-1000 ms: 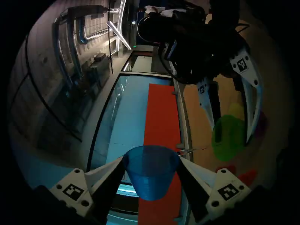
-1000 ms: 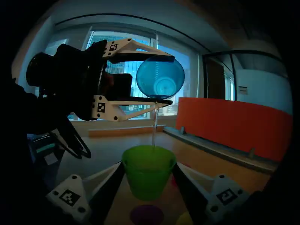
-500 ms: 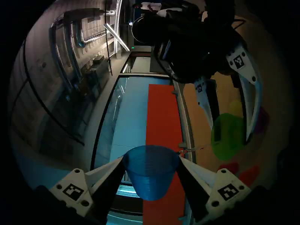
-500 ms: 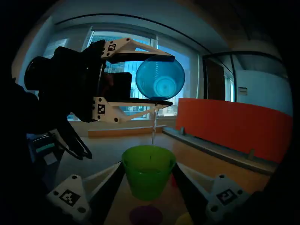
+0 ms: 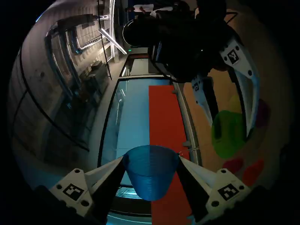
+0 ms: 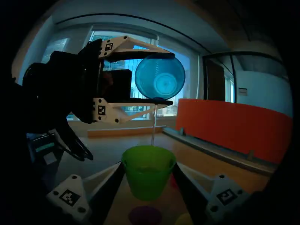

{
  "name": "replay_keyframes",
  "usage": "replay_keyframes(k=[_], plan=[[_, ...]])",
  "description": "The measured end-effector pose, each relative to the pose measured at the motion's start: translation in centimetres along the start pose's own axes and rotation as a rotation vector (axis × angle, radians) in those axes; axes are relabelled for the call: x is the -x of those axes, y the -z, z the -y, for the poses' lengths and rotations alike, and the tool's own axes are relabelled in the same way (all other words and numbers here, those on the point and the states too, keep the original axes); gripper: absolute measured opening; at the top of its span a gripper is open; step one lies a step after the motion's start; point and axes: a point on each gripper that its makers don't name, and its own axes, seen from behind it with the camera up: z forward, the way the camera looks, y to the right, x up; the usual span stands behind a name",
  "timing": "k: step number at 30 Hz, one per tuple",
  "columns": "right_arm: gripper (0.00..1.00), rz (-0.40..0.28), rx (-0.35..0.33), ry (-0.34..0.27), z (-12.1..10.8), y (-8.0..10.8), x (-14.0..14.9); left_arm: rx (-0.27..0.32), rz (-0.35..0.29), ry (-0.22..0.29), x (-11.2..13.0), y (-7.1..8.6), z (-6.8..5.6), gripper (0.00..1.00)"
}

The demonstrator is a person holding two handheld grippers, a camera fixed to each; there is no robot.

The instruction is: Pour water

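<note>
Blue cup (image 6: 159, 77) tipped further, translucent, water (image 6: 153, 125) trickling

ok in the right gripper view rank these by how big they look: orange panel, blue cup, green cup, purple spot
1. orange panel
2. blue cup and green cup: about alike; the green one sits nearer the camera, so they are left unranked
3. purple spot, smallest

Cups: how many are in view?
2. The blue cup is tipped sideways in the left gripper, above the green cup, which stands upright in the right gripper. More may be hidden.
</note>
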Motion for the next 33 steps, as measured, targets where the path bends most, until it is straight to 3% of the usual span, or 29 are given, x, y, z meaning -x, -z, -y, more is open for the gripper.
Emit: replay_keyframes(k=[6,21,27,33], plan=[[0.90,-0.001,0.001,0.000,0.0,0.0,0.1,-0.001,-0.002,-0.027,-0.3,0.0,-0.2,0.88],[0.90,-0.004,0.003,-0.001,0.0,0.0,0.0,-0.002,-0.007,-0.017,-0.6,0.0,-0.3,0.88],[0.90,-0.005,0.005,0.000,-0.1,0.1,-0.1,-0.007,-0.011,0.044,-0.1,-0.2,0.3,0.88],[0.90,-0.009,0.008,-0.003,-0.3,0.2,-0.2,-0.001,-0.013,0.165,0.4,-0.3,0.5,0.88]])
